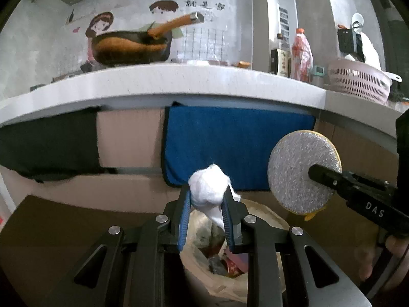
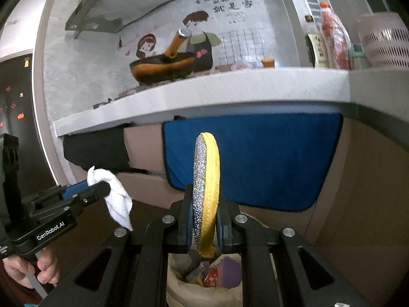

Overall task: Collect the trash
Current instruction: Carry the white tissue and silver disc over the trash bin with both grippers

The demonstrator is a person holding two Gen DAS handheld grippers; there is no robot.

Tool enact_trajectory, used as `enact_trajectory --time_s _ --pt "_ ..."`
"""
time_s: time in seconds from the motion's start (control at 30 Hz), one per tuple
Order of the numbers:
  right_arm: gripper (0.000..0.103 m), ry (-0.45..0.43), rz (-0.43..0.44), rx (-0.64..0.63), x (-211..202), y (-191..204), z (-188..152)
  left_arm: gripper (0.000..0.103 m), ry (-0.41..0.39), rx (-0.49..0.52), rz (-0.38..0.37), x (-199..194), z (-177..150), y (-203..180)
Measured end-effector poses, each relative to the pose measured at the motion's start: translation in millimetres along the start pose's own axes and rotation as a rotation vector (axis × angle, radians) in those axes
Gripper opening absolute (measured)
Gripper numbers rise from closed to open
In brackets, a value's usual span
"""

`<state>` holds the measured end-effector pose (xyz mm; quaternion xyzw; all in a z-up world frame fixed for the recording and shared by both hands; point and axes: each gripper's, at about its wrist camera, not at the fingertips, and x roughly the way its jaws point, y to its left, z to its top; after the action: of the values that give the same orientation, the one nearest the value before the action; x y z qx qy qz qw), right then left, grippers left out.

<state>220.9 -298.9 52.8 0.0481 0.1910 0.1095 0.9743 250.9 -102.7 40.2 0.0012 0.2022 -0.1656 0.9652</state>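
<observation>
My left gripper (image 1: 205, 194) is shut on a crumpled white tissue (image 1: 208, 188), which bulges above the blue pads and trails below them. Under it stands a trash bin lined with a pale bag (image 1: 271, 220), with wrappers inside. My right gripper (image 2: 204, 204) is shut on a round scouring pad (image 2: 207, 189), silver on one face and yellow on the other, held edge-on above the same bin (image 2: 179, 291). The left wrist view shows that pad (image 1: 301, 168) face-on at the right, in the right gripper's black finger. In the right wrist view the tissue (image 2: 117, 199) hangs at the left.
A white countertop (image 1: 179, 81) runs across above the bin, carrying a pan (image 1: 130, 46), bottles (image 1: 301, 53) and a pink colander (image 1: 360, 79). A blue towel (image 1: 235, 143) and a dark cloth (image 1: 48, 143) hang from its edge over brown cabinet fronts. A hand (image 2: 28, 268) grips the left tool.
</observation>
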Motion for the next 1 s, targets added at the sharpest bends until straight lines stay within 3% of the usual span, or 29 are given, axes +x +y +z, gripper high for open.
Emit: enact_trajectory --time_s 0.43,1.0 --pt "0.014 0.142 -0.016 0.057 45.4 -19.0 -43.0 0.024 0.159 -0.056 -0.065 61.9 -41.6 17.6" --pt "0.014 0.249 -0.025 0.083 100.2 -24.1 -72.6 0.024 0.276 -0.102 -0.125 109.9 -70.9 27.6"
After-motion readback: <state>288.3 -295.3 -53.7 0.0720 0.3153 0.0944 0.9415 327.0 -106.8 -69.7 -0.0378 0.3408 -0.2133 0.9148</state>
